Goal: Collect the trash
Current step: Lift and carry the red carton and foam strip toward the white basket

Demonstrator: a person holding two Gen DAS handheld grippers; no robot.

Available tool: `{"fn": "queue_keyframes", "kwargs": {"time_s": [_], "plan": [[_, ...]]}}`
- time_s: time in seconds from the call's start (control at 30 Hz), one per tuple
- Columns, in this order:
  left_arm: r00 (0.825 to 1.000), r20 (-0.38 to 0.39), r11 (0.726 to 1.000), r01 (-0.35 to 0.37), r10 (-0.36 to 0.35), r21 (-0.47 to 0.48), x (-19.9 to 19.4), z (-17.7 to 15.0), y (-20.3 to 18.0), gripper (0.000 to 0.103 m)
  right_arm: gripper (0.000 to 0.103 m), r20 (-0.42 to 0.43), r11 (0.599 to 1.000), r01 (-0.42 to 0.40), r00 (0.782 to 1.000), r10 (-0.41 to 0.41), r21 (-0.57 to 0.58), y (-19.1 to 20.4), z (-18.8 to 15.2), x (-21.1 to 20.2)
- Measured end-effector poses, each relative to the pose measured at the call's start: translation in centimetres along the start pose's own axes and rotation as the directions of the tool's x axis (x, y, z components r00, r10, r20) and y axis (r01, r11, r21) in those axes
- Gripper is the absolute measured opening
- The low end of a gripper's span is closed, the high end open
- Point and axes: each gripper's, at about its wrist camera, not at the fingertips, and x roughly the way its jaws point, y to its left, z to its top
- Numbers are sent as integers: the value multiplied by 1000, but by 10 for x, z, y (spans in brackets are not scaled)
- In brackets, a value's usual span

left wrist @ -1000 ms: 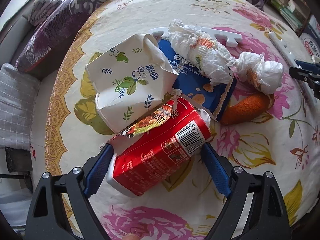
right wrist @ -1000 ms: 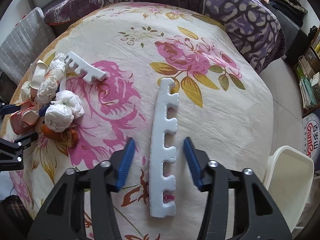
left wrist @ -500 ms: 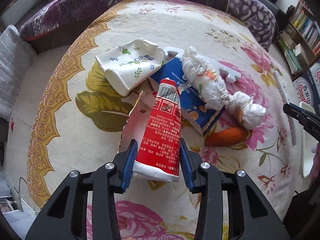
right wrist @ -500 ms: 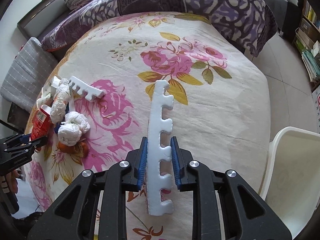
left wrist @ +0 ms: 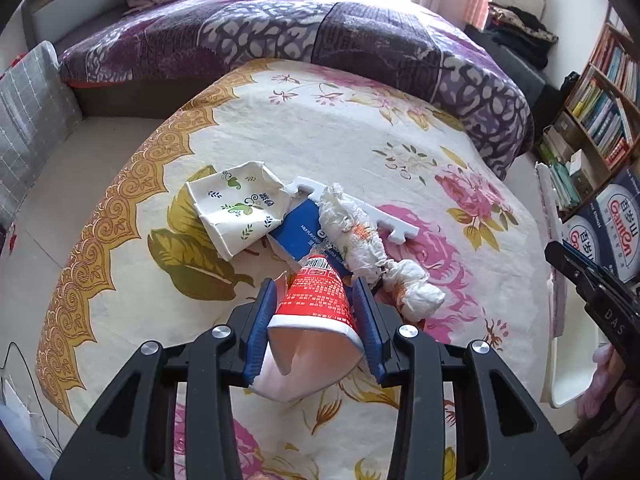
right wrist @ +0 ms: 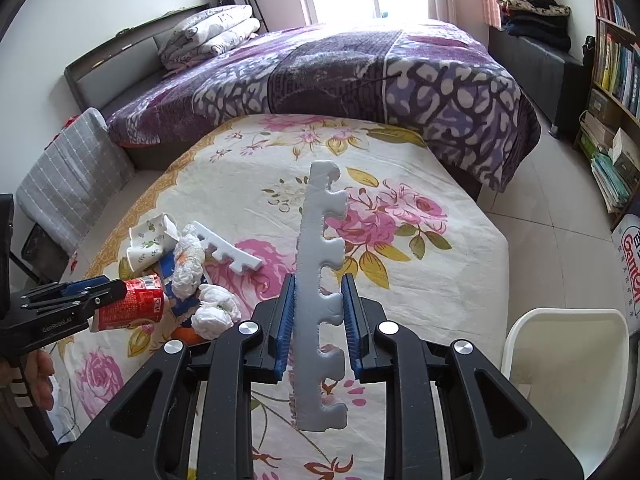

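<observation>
My left gripper (left wrist: 316,312) is shut on a crushed red paper cup (left wrist: 314,312) and holds it above the flowered cloth; the cup also shows in the right wrist view (right wrist: 132,304). My right gripper (right wrist: 318,312) is shut on a long notched white foam strip (right wrist: 320,264), lifted off the cloth. On the cloth lie a crushed white cup with green leaves (left wrist: 236,206), a blue carton (left wrist: 300,232), crumpled white tissues (left wrist: 360,240), a second foam strip (left wrist: 384,220) and an orange thing (right wrist: 185,334).
A white bin (right wrist: 568,364) stands on the floor at the right of the table. A bed with a purple quilt (right wrist: 360,68) lies behind the table. Bookshelves (left wrist: 600,92) and boxes (left wrist: 612,224) are at the right. A grey cushion (right wrist: 68,176) sits at the left.
Both grippers closed on their items and lifted: the left raised the red cup off the trash pile, the right raised the foam strip off the cloth.
</observation>
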Motion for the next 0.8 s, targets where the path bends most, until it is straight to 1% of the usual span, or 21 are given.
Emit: {"fn": "queue_keyframes", "kwargs": {"time_s": [0.17,0.27,0.4,0.5,0.8], "plan": [[998,60,999,4,-1,-43,-14,4,-2,39,22,26,1000,-9,1000,9,-2,5,0,-11],[994,108,998,7,1,-66,-26,8,-4,39,22,40,1000,-14,999,14,-6,7,1,-16],[987,160,998,-5,15,-63,-38,11,-14,39,22,63,1000,-10,998,11,-14,9,2,-23],[979,201,998,-35,44,-46,-45,13,-25,39,22,78,1000,-7,997,8,-10,7,1,-28],[962,266,999,-48,52,-22,-55,21,-58,39,22,115,1000,16,993,-17,13,-11,1,-47]]}}
